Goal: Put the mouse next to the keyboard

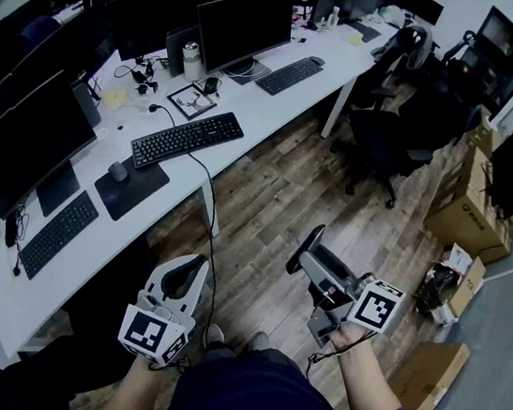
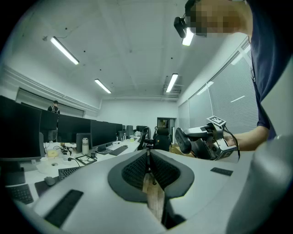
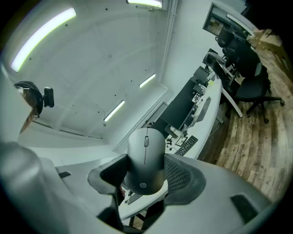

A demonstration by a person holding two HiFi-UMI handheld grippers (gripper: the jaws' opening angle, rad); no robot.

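Note:
A grey mouse (image 3: pixel 145 157) sits between the pads of my right gripper (image 3: pixel 145 177), which is shut on it. In the head view that gripper (image 1: pixel 307 251) hovers over the wooden floor, well short of the white desk (image 1: pixel 253 114), with the mouse (image 1: pixel 301 246) dark at its tip. A black keyboard (image 1: pixel 187 138) lies on the desk beside a dark mouse pad (image 1: pixel 140 187). My left gripper (image 1: pixel 183 276) hangs lower left, jaws together with nothing in them (image 2: pixel 147 176). From the left gripper view I see the right gripper (image 2: pixel 203 142) and its mouse (image 2: pixel 182 139).
Two more keyboards (image 1: pixel 57 234) (image 1: pixel 289 75) and several monitors (image 1: pixel 245 23) stand on the desk. A small grey object (image 1: pixel 117 170) rests on the mouse pad. A cable (image 1: pixel 206 197) hangs off the desk edge. A black office chair (image 1: pixel 377 149) and cardboard boxes (image 1: pixel 469 202) stand right.

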